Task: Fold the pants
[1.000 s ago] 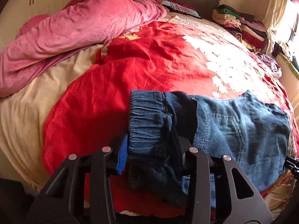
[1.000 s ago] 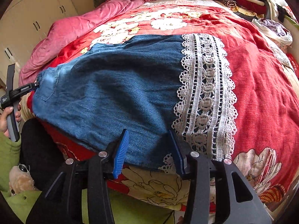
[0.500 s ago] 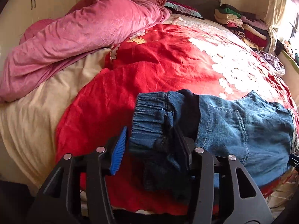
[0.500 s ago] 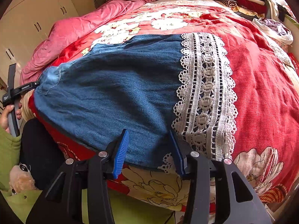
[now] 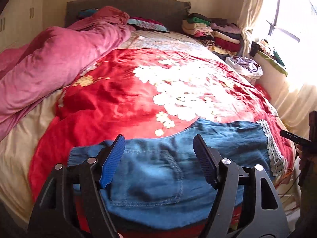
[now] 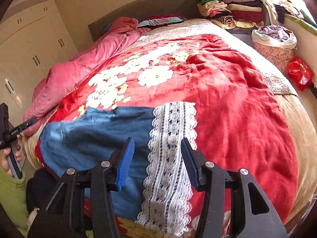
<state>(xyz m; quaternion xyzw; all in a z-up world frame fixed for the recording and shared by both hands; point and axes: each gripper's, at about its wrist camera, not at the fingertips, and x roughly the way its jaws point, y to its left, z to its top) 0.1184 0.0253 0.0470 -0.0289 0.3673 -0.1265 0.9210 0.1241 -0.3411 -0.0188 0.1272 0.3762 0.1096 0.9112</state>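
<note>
Denim pants (image 5: 168, 174) flat on near edge of red bedspread (image 5: 122, 99), left gripper (image 5: 158, 158) just opening, released, right gripper (image 6: 156, 162) likewise over lace hem (image 6: 170, 158), nothing grasped

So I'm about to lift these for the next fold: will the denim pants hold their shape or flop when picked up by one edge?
Likely floppy: the pants lie soft and rumpled on the red blanket. The lace hem looks thin and would probably sag first. Folded layers may slide apart, since both grippers stand open above them.
</note>
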